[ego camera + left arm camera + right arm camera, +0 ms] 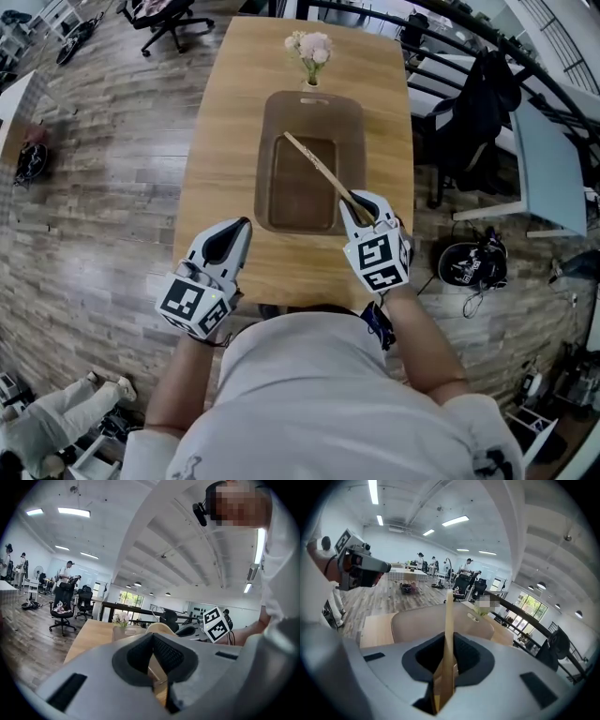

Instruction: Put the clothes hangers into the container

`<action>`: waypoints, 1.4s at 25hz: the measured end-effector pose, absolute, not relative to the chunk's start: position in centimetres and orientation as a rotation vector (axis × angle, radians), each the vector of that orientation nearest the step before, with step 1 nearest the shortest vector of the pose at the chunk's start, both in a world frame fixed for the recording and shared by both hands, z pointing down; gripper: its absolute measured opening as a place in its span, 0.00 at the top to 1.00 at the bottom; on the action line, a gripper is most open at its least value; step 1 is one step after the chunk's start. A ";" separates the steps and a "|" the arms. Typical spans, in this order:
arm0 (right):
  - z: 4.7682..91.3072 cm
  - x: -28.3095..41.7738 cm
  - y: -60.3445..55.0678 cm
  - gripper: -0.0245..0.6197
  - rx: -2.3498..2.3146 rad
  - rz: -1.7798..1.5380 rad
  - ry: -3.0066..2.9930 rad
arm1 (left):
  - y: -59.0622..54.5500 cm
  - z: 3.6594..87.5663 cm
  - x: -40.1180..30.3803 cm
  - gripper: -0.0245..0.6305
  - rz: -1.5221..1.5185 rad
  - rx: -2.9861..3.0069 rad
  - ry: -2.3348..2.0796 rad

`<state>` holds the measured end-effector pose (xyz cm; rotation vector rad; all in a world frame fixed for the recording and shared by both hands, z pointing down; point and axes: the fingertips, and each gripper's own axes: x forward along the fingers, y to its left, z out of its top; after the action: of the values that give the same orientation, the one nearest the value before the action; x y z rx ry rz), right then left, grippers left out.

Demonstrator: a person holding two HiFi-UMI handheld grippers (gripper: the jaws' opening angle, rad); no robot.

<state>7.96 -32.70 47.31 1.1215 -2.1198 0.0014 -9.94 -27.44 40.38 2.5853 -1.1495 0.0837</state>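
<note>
The right gripper (364,208) is clamping one end of a wooden clothes hanger (322,169), which is slanting over the brown container (349,122) on the bench (225,84). The left gripper (240,228) is hovering closed, holding nothing.

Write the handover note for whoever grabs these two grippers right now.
Right gripper: shut on a wooden hanger, gripped at its near end. The far end reaches out over the brown container.
Left gripper: shut with nothing in it, over the near left part of the table.
Done: the hanger is in hand and over the container, not yet released.
Left: lower it in and open the right jaws. No other hanger shows on the table, so this may be the last one.
</note>
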 end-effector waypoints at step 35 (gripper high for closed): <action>57.7 0.8 -37.1 0.83 0.704 -0.385 -1.766 | -28.5 44.3 -11.4 0.95 0.107 2.487 -1.148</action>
<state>0.81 -37.13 57.71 0.7036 -1.7659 -0.3851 -11.44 -28.51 44.30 2.4866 -1.1480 0.1074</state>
